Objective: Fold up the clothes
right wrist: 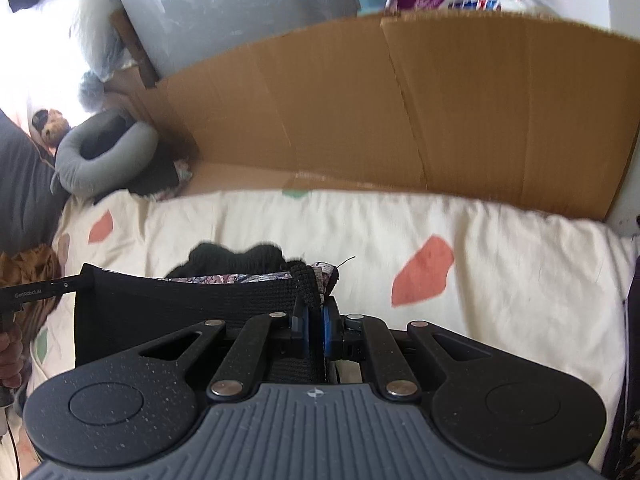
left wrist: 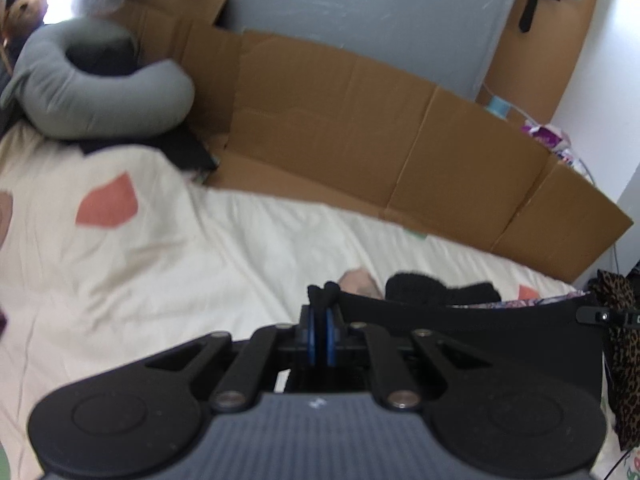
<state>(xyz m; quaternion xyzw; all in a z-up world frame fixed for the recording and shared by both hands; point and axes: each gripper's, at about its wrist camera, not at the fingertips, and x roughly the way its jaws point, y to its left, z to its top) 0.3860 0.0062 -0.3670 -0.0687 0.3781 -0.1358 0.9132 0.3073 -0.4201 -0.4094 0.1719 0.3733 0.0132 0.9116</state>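
The black knit garment (right wrist: 180, 312) hangs stretched between the two grippers above the bed (right wrist: 500, 248), its top edge pulled into a taut line with a patterned lining showing just behind that edge. The left gripper (left wrist: 320, 320) has its jaws clenched on one corner of the garment, a small tuft of black fabric poking up past the blue pads (left wrist: 330, 336). The right gripper (right wrist: 316, 320) has its jaws clenched on the opposite corner, where the knit edge and a bit of the patterned lining bunch together above its blue pads (right wrist: 326, 332). From the right wrist view the left gripper's black finger reaches in to the garment's far corner on the left, with part of a hand (right wrist: 10, 360) below it. Just beyond the garment, on the bed, lies a dark bundled piece of clothing (right wrist: 236, 258). The bed is covered by a cream sheet with coral patches (right wrist: 424, 270). Along the far side of the bed stands a long sheet of brown cardboard (right wrist: 360, 112), with a grey panel (left wrist: 372, 20) behind it. At the far left end of the bed, next to the cardboard, rests a grey curved pillow (left wrist: 92, 92). To the right of the garment, at the bed's edge in the left wrist view, a leopard-print fabric (left wrist: 620, 360) hangs down.
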